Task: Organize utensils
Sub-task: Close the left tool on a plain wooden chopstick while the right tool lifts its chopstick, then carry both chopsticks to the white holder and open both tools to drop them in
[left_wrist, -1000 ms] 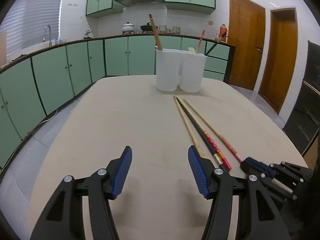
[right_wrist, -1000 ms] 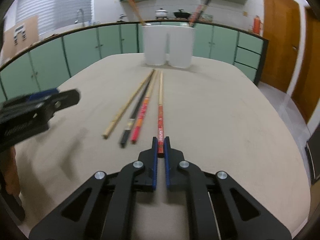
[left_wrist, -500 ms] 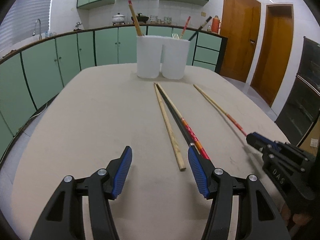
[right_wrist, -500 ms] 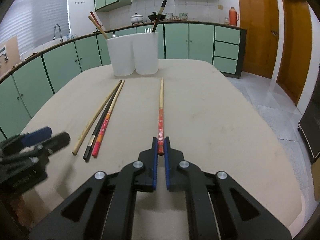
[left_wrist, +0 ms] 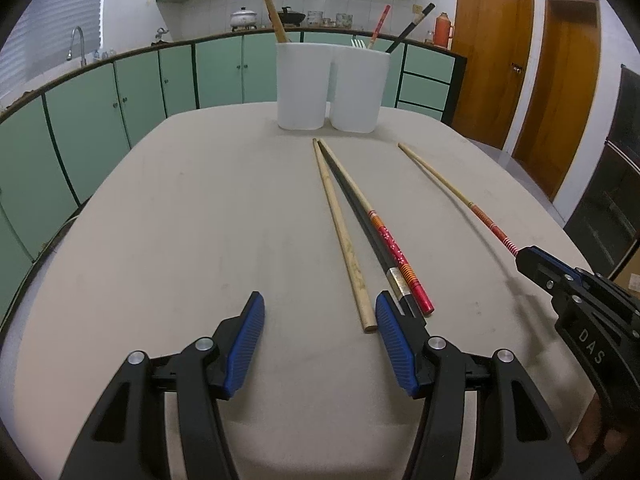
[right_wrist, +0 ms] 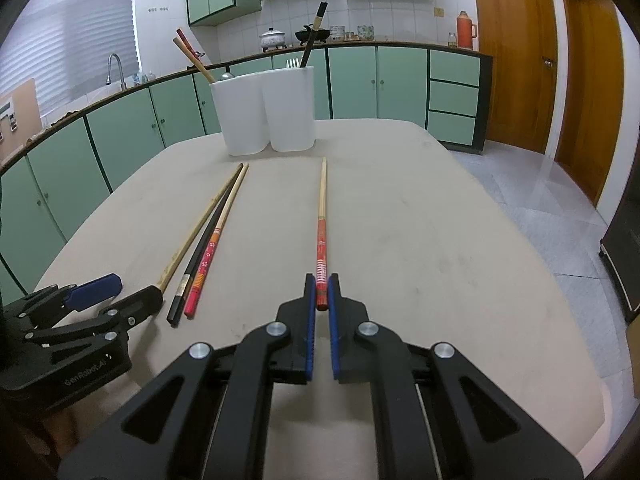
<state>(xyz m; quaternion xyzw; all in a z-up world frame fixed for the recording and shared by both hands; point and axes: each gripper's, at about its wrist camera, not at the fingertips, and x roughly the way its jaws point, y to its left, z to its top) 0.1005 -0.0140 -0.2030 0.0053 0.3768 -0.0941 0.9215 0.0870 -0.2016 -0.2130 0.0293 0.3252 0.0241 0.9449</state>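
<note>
Ahead, three chopsticks [left_wrist: 352, 236] before holder [left_wrist: 332, 84].

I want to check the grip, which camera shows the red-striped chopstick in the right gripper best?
The right wrist view: the red-striped chopstick runs straight out from the right gripper, fully visible. The left wrist view shows it sideways, its end hidden.

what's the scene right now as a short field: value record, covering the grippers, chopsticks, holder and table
left gripper: jaws closing, nothing between them, just left of the three chopsticks' near ends
right gripper: shut on red-handled bamboo chopstick
loose on table: plain wooden chopstick, black chopstick, red floral chopstick, side by side
white double-cup plastic holder: far end, some utensils already upright inside
beige table: otherwise bare
</note>
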